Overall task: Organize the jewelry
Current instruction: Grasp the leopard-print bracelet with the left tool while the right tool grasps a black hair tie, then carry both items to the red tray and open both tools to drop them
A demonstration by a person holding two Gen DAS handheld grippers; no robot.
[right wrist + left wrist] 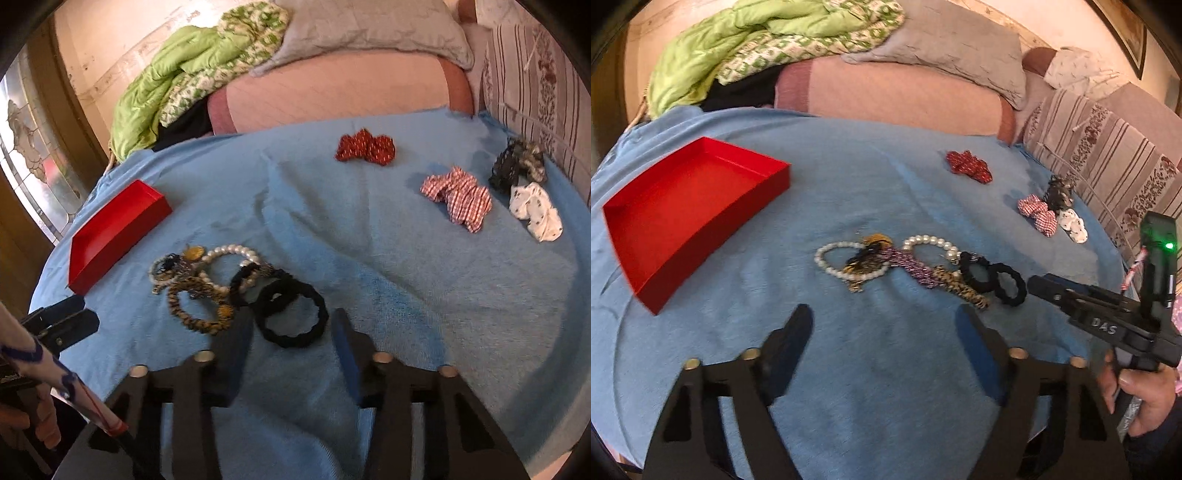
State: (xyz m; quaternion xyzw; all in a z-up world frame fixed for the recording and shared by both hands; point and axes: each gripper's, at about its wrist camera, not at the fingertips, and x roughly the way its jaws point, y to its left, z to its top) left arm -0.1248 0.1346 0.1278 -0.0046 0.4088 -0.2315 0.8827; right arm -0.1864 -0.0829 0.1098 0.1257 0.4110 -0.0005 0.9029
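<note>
room: I see bare blue towel (886,387) ahead of both grippers
red box (683,218): empty, left
left gripper (886,332): jaws apart, nothing between
right gripper (291,339): jaws apart, black hair tie (291,317) just ahead

Soft warm light, fisheye-warped edges, slight blur
</note>
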